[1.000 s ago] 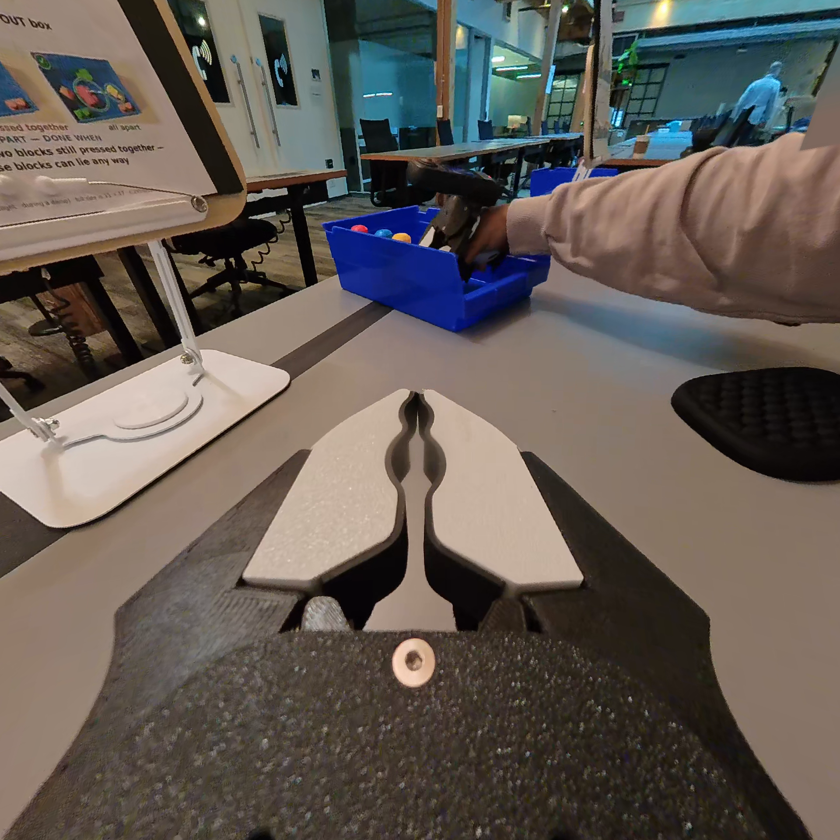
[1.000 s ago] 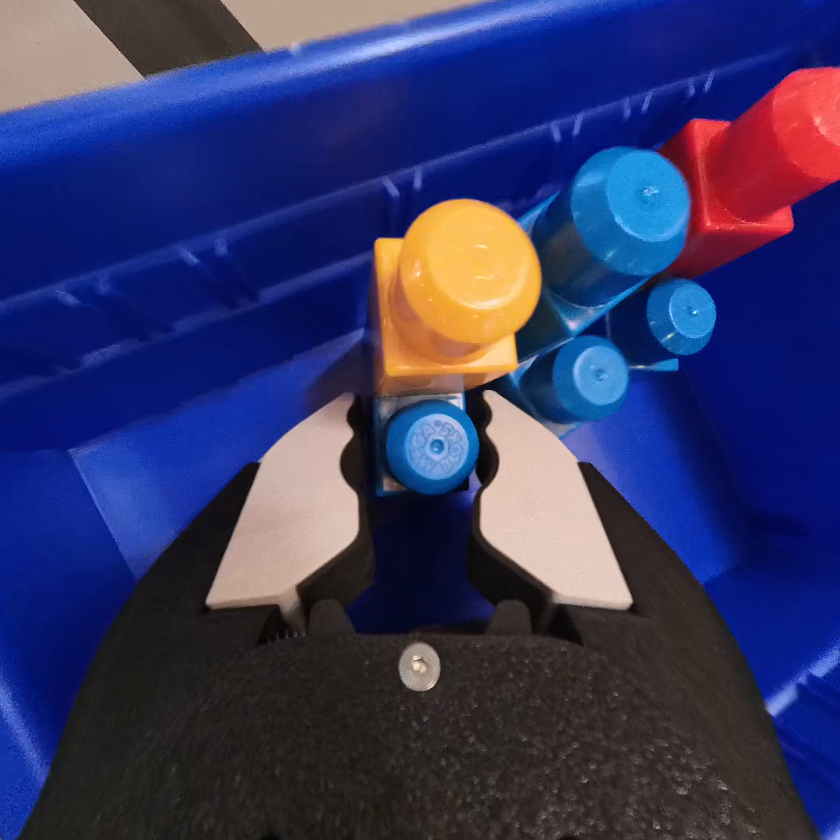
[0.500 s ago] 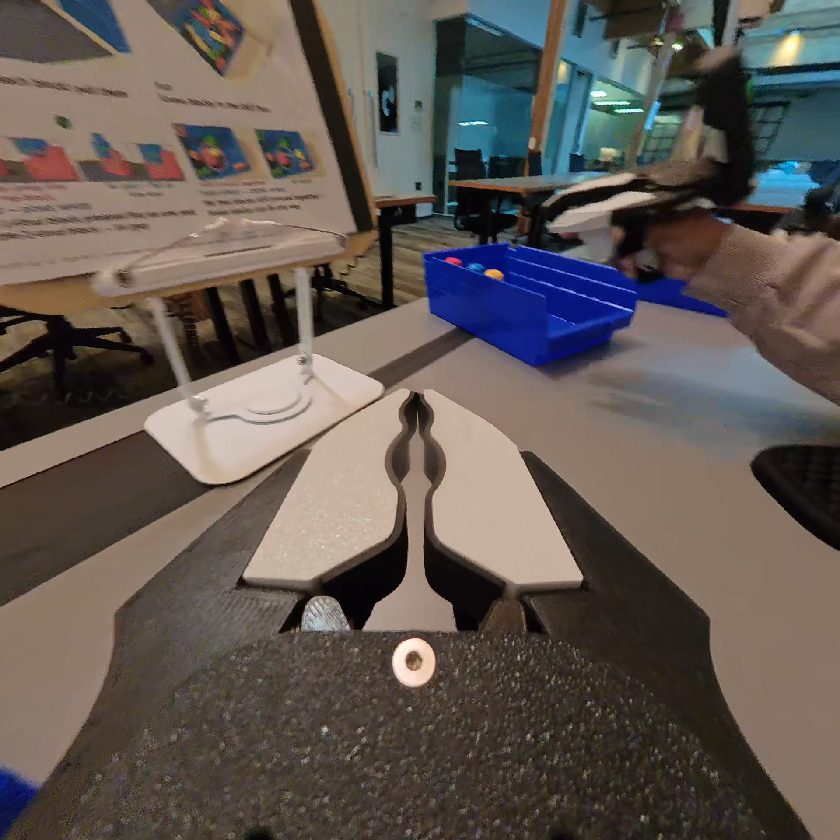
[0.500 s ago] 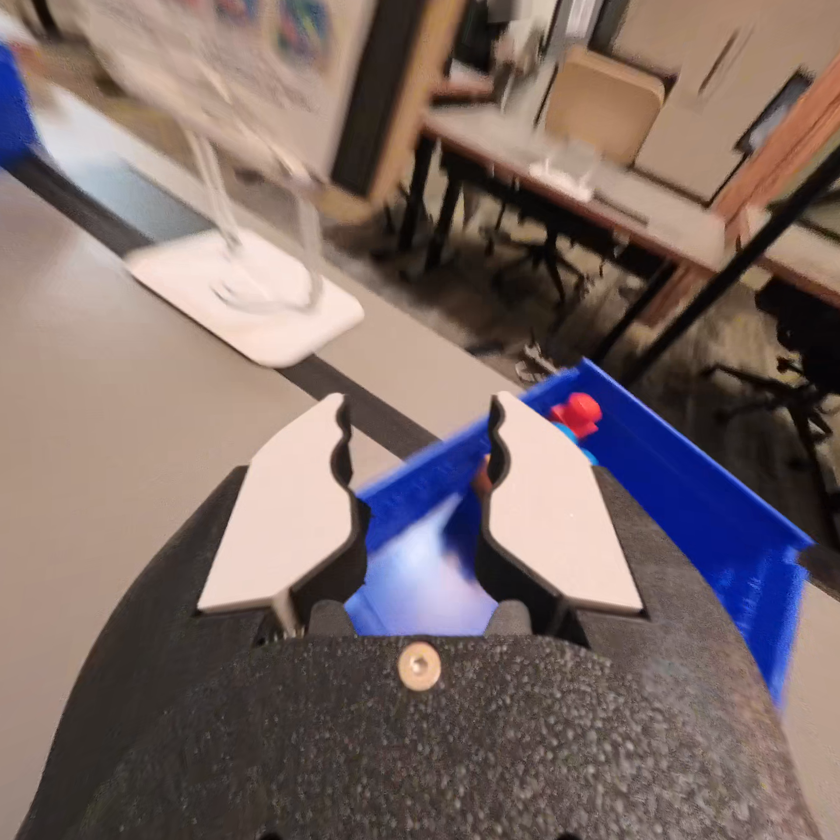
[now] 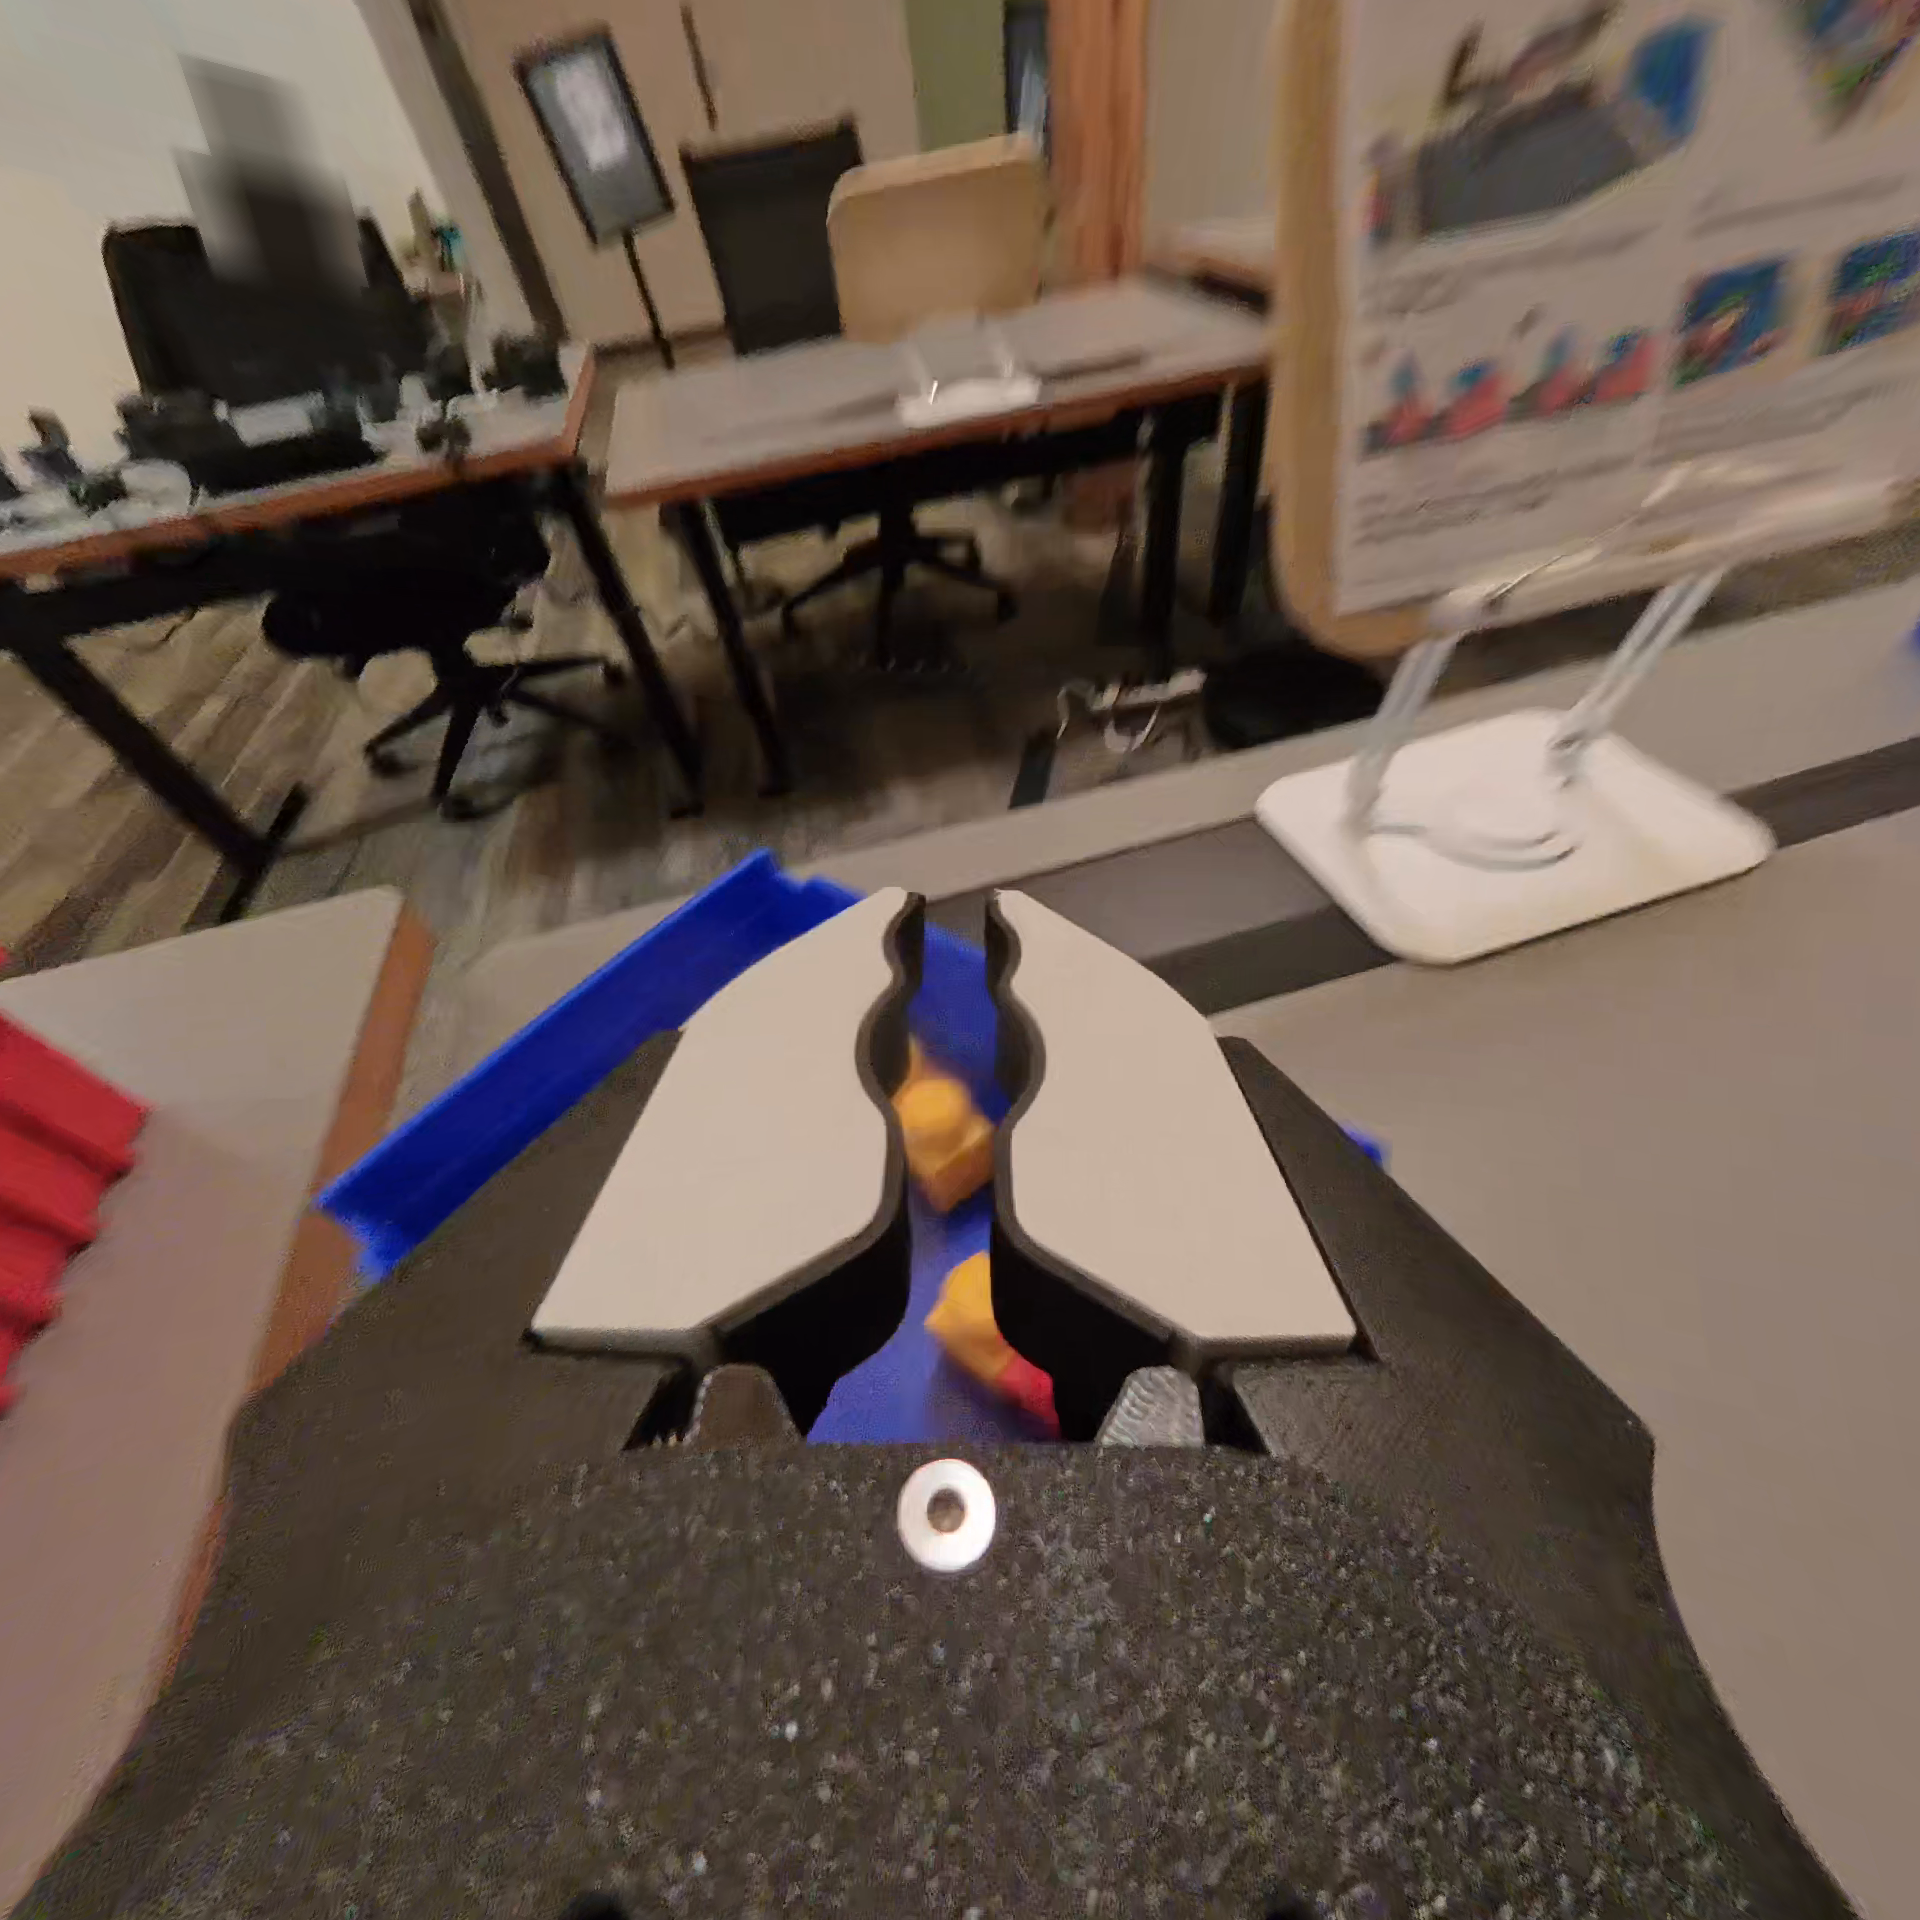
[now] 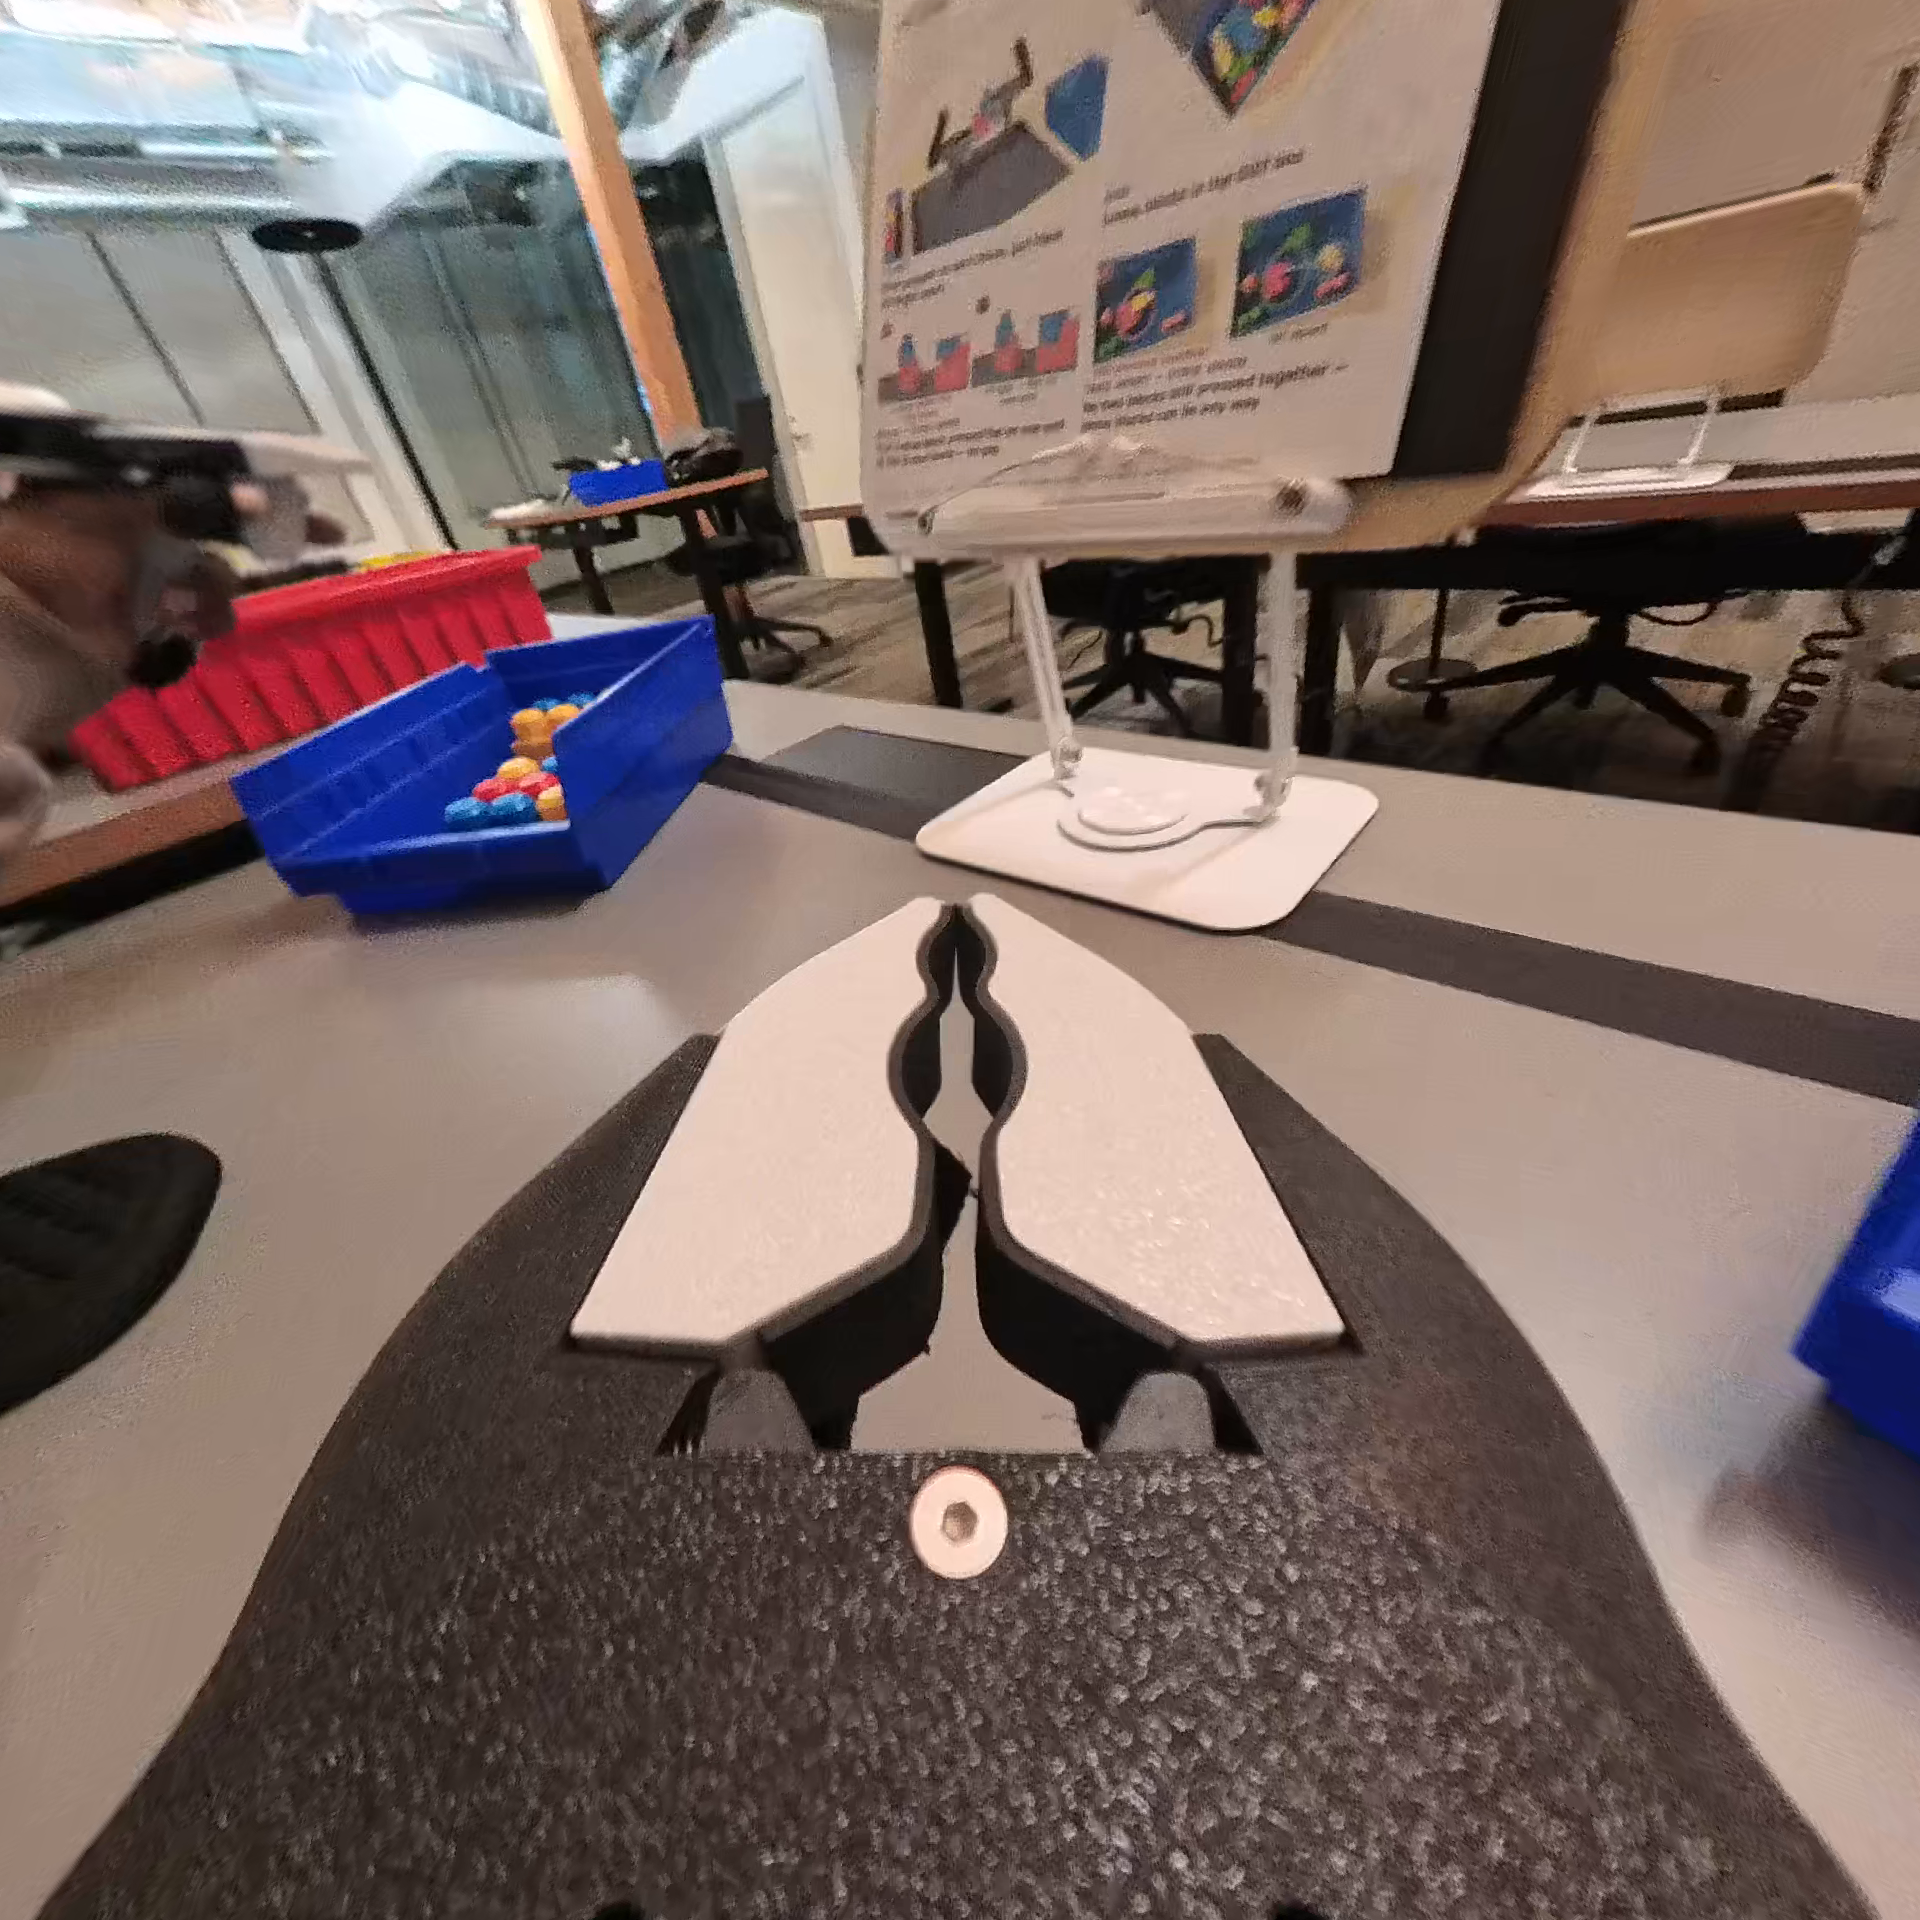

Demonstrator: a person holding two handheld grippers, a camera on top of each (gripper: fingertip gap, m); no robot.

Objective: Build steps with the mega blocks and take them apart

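Note:
My left gripper point(image 5: 955, 914) hovers over a blue bin point(image 5: 540, 1049), its fingers parted by a narrow gap and holding nothing. Through the gap I see an orange block point(image 5: 940, 1132) and a second orange block point(image 5: 961, 1320) joined to a red one point(image 5: 1029, 1387), all lying in the bin. My right gripper point(image 6: 953, 914) is shut and empty, low over the grey table. In the right wrist view the same blue bin point(image 6: 644, 748) stands far left with several mixed blocks point(image 6: 520, 790) inside. The left gripper point(image 6: 114, 457) shows there as a blur beyond the bin.
A white stand point(image 6: 1143, 831) carrying an instruction sheet point(image 6: 1143, 260) stands at the table's far edge. A red bin point(image 6: 364, 634) sits behind the blue one. A black mat point(image 6: 83, 1247) lies at the left. Another blue bin point(image 6: 1870, 1309) is at the right edge. Left tips to right tips: about 50 cm. The orange block point(image 5: 940, 1132) lies some 20 cm from my left tips, 55 cm from my right tips.
My right gripper let go of a blue block, left its bin, swung back over the table and shut. My left gripper swung left over the other blue bin and parted its fingers slightly.

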